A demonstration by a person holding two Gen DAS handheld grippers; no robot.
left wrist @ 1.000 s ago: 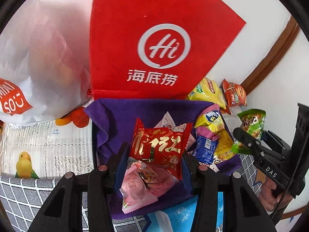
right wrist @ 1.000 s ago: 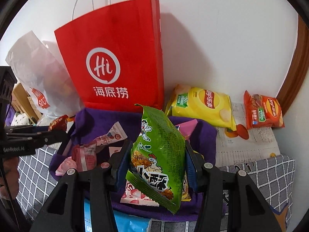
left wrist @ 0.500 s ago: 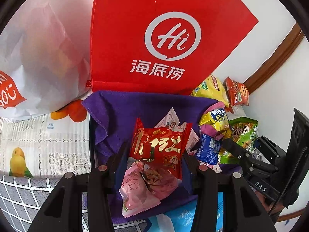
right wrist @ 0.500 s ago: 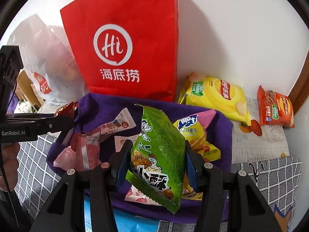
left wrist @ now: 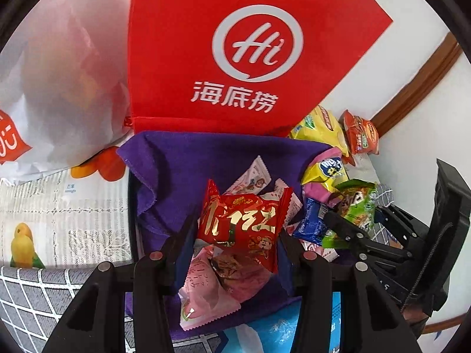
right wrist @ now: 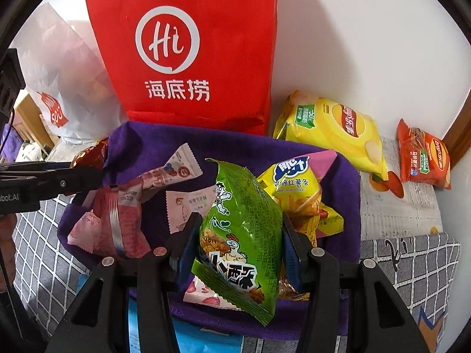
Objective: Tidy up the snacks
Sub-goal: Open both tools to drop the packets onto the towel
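Both tongs loaded over the purple bin, snacks about to be dropped in

Nearest, the left tongs (left wrist: pixel 238 235) clamp a red packet (left wrist: pixel 243 223) and the right tongs (right wrist: pixel 240 244) clamp a green snack bag (right wrist: pixel 241 232), each held above the purple cloth-lined bin (right wrist: pixel 347 200); this looks like the placing step, so the next move likely calls for lowering each bag and opening the jaws. Just below the tongs lie 2 pink packets (left wrist: pixel 206 288) and 2 white sachets (left wrist: pixel 250 179); right of the green bag sits 1 yellow-pink bag (right wrist: pixel 297 194). Beyond the bin stand 1 red paper bag (right wrist: pixel 188 53), 1 yellow chip bag (right wrist: pixel 332 132) and 1 orange chip bag (right wrist: pixel 424 156) on the desk (right wrist: pixel 412 264).
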